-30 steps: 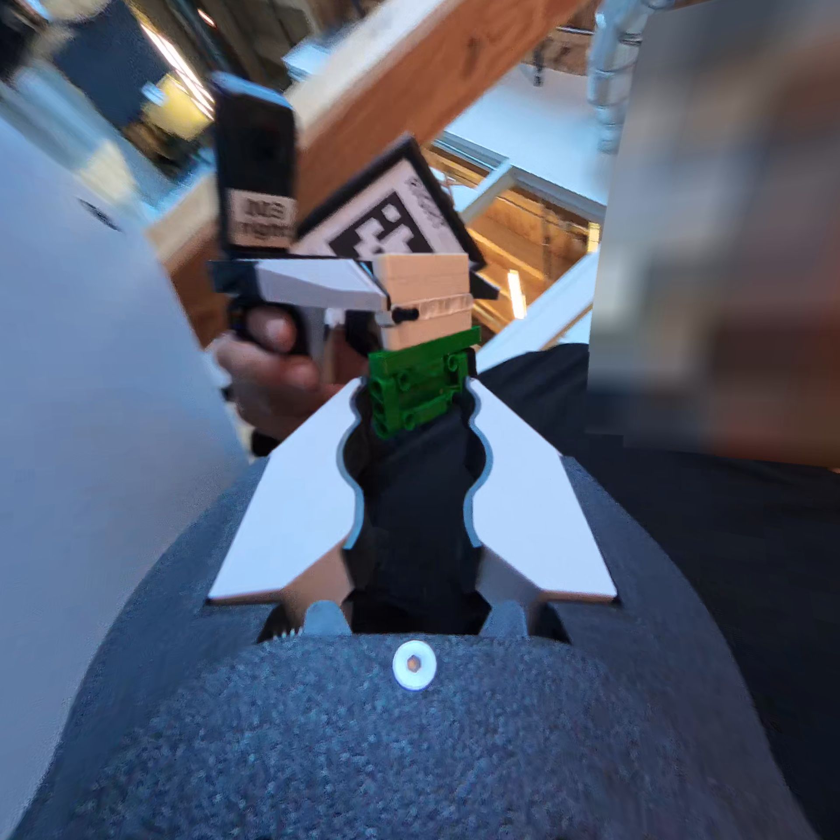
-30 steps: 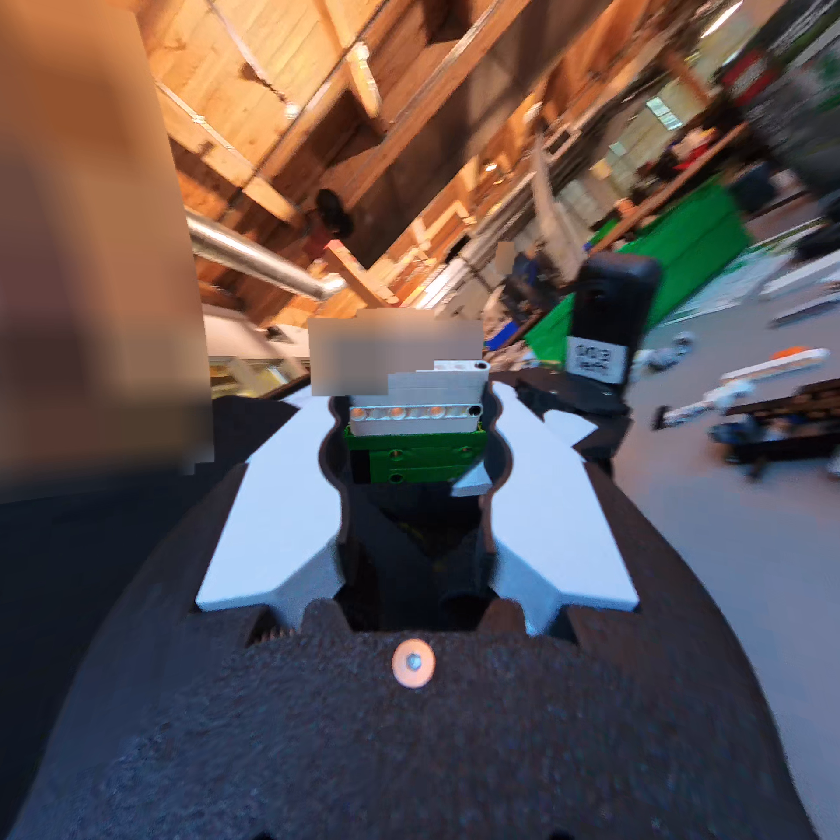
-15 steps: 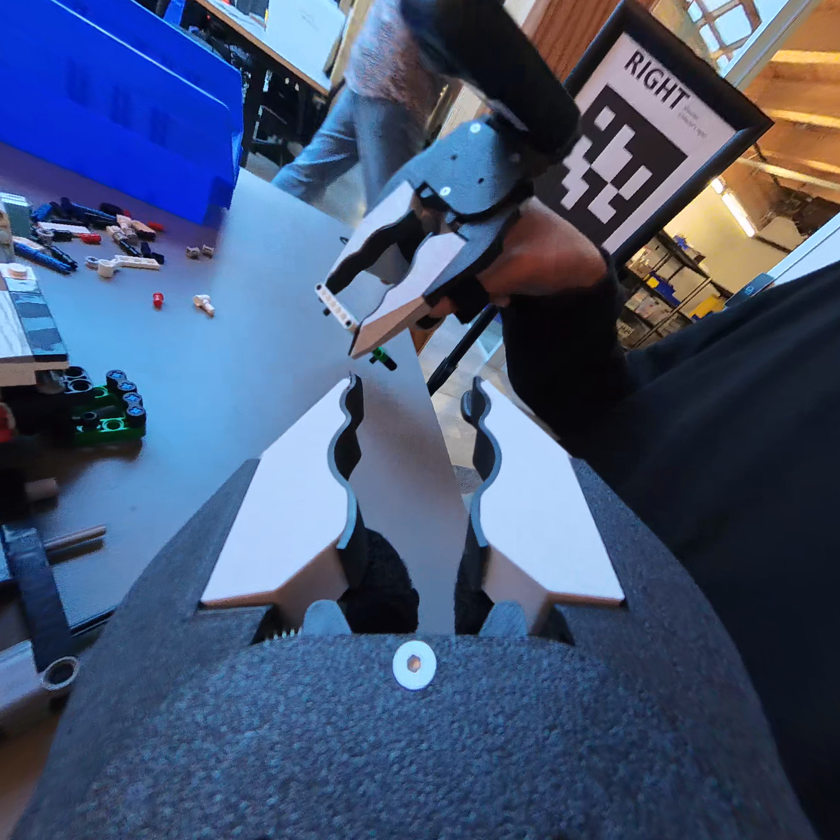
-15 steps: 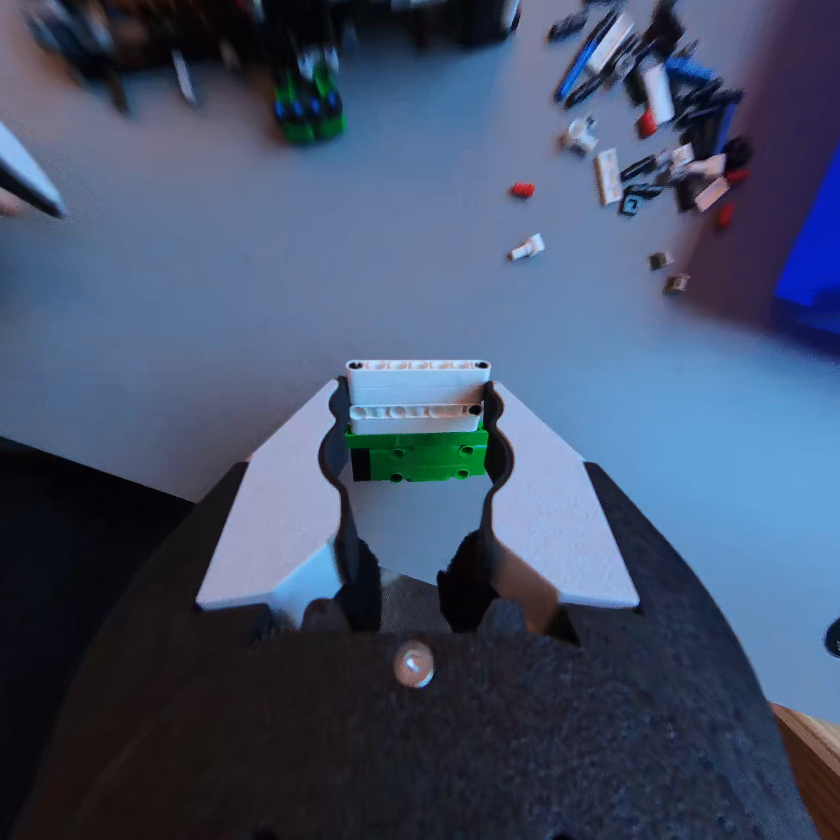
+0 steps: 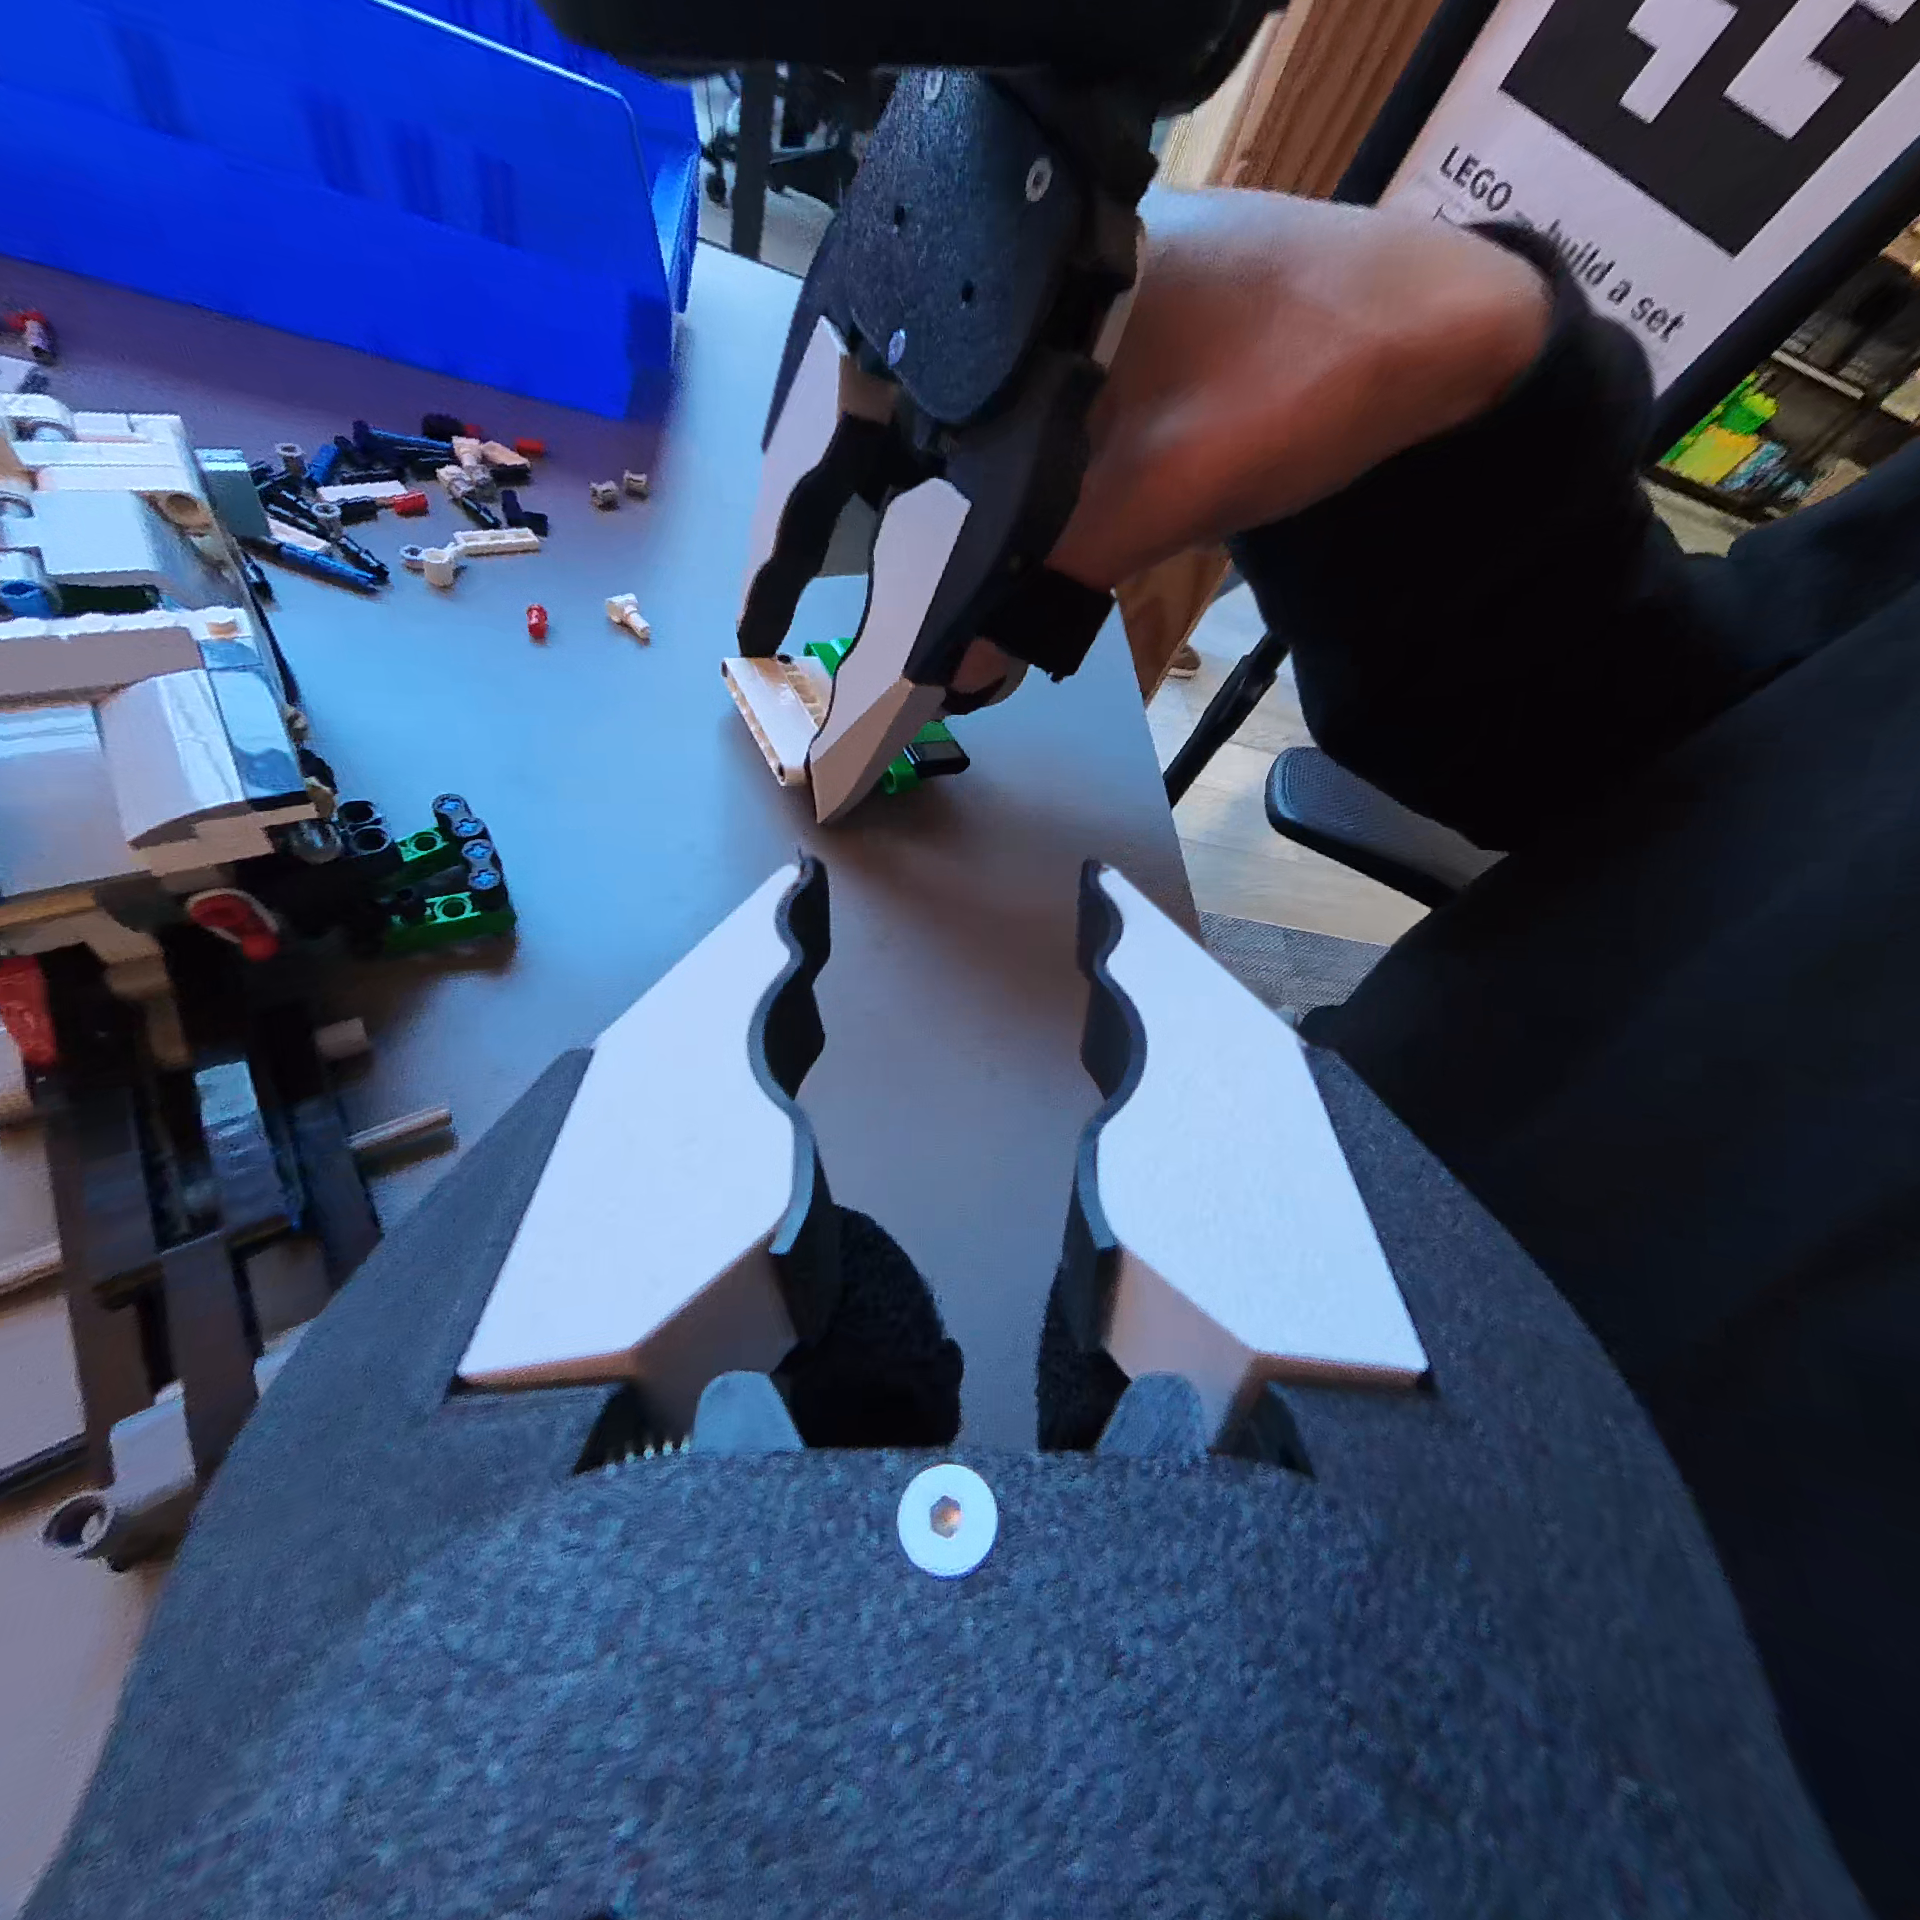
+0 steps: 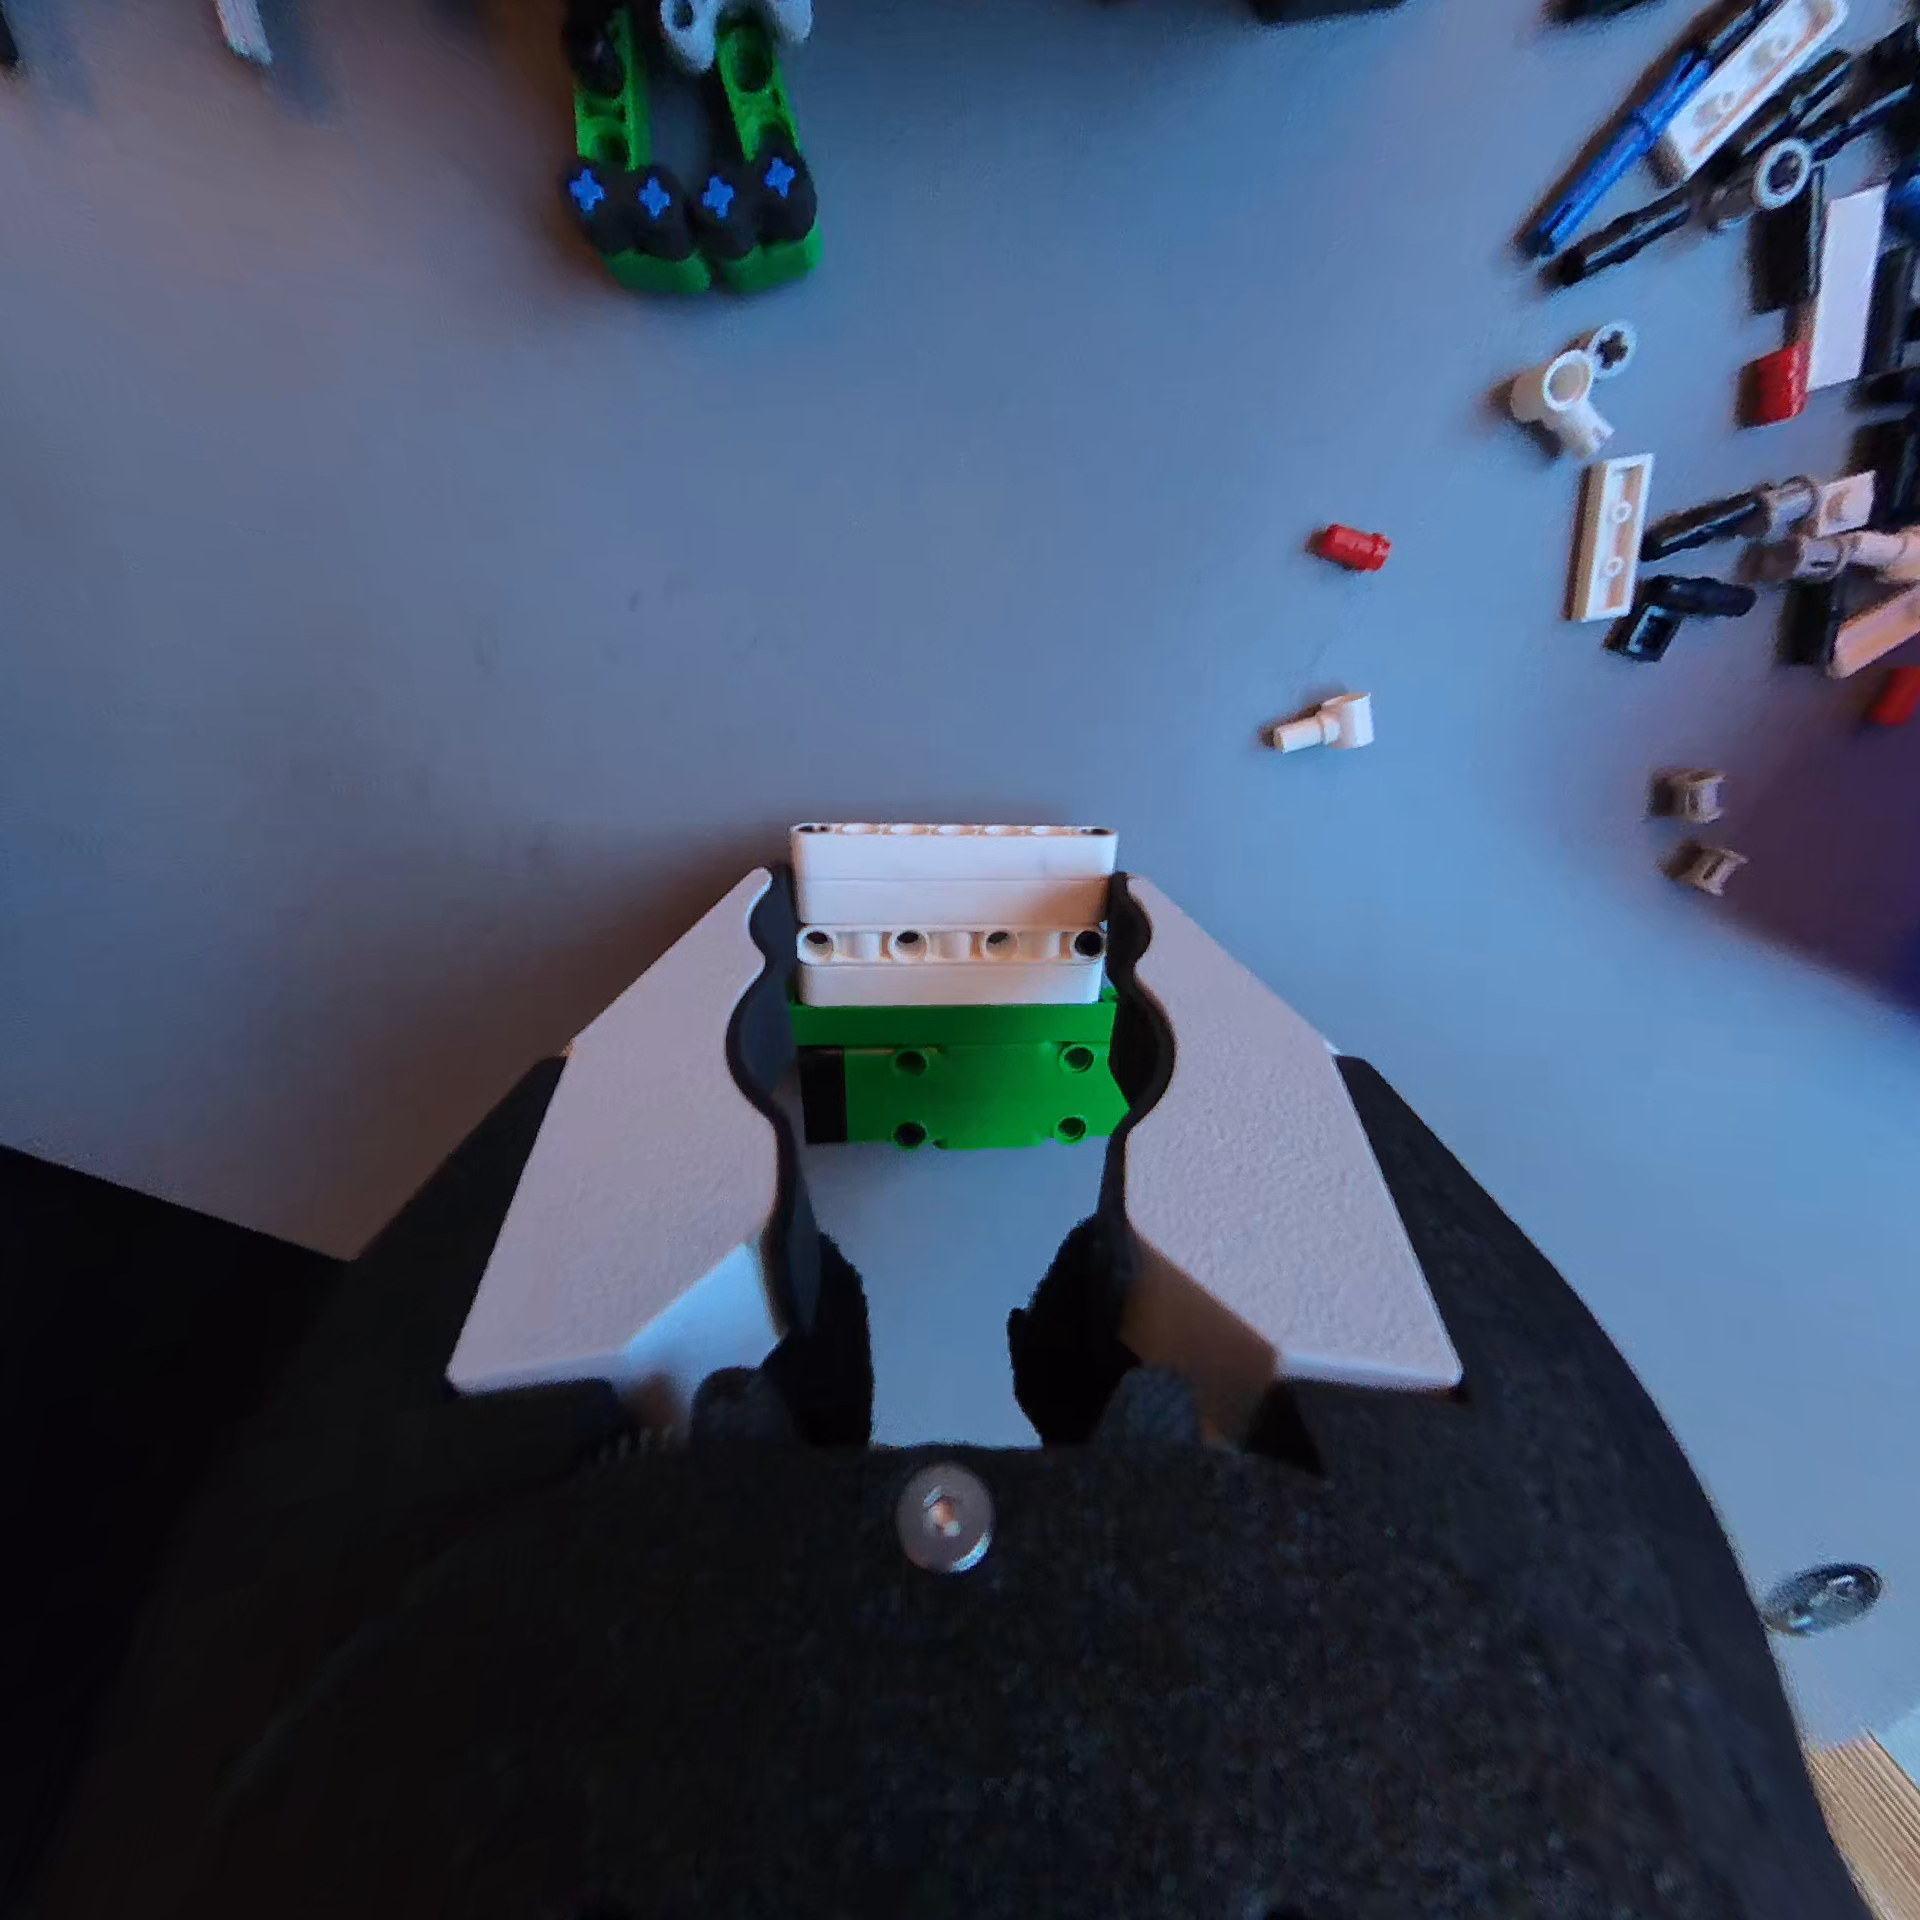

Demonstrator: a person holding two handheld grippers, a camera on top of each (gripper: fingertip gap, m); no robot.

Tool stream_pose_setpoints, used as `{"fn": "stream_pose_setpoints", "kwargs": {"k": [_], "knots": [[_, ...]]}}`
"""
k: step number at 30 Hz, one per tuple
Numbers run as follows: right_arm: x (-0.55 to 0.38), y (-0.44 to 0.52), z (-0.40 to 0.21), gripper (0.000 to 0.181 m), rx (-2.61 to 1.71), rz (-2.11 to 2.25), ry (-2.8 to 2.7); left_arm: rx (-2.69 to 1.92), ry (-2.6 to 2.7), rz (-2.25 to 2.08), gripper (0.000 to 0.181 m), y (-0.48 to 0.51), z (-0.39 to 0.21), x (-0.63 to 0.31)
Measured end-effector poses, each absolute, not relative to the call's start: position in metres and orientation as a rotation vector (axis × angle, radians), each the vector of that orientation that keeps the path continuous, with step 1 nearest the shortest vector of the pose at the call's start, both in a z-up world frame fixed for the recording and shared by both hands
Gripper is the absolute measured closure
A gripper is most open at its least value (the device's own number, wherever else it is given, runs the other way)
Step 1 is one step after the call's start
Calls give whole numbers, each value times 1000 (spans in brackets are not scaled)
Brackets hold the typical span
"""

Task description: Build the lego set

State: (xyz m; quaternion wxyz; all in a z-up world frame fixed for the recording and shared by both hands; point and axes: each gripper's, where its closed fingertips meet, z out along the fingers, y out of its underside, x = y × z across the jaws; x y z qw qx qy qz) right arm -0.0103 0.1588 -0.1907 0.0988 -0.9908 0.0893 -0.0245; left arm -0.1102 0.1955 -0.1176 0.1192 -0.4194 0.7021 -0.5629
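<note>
Two tools share our view. Our right tool (image 6: 951, 997) pinches a white-and-green lego assembly (image 6: 951, 982) between its fingers, low over the grey bench (image 6: 935, 582); from the left wrist view this tool (image 5: 831, 717) covers most of the assembly (image 5: 774, 701), so we cannot tell whether it touches the bench. Our left tool (image 5: 951, 904) is spread with nothing between its fingers. A partly built lego model (image 5: 135, 727) is cut off at the left edge. Loose lego pieces (image 6: 1745, 447) lie blurred at the right, beside a blue bin (image 5: 343, 187). A second green piece (image 6: 691, 177) is partly cropped at the top.
</note>
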Motion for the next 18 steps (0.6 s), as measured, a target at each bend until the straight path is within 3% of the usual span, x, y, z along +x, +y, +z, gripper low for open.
{"fn": "stream_pose_setpoints", "kwargs": {"k": [7,11,13,18], "knots": [[-13,190,-153,114,-2574,41,205,-1178,1944,-1530,135,203,-114,-103],[-40,223,-97,129,-2095,250,68,-1238,1740,-1466,129,237,-90,-109],[-57,233,-80,131,-1902,372,46,-1305,1605,-1329,119,284,-76,-114],[-101,249,-83,135,-1759,541,-52,-1758,1380,-804,121,462,-83,-160]]}}
